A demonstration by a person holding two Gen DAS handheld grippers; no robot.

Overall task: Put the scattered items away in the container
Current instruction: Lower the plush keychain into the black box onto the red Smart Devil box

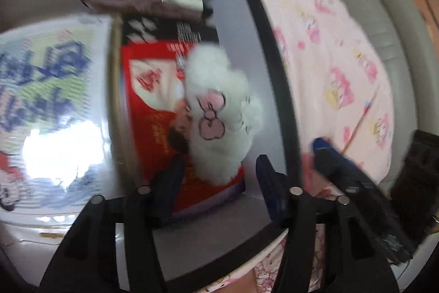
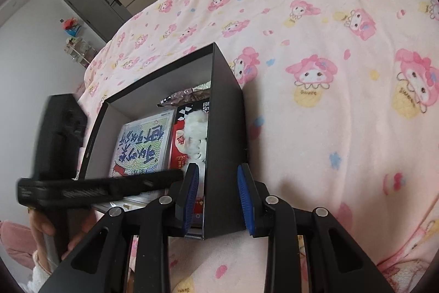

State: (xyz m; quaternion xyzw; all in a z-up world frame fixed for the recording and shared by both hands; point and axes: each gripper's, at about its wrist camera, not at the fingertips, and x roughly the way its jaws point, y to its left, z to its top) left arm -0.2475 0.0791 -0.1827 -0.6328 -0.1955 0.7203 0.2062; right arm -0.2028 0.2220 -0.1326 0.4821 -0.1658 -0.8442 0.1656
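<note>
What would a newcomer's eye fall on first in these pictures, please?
Probably the fluffy white plush toy, lying on a red packet inside the black box, just ahead of the open left gripper. Next, the right gripper straddling the box's near wall, and the pink cartoon-print blanket beneath everything.

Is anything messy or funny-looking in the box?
The fluffy white toy lies loose on top of the red packet inside the black box, not tucked in flat. Nothing looks spilled or broken.
</note>
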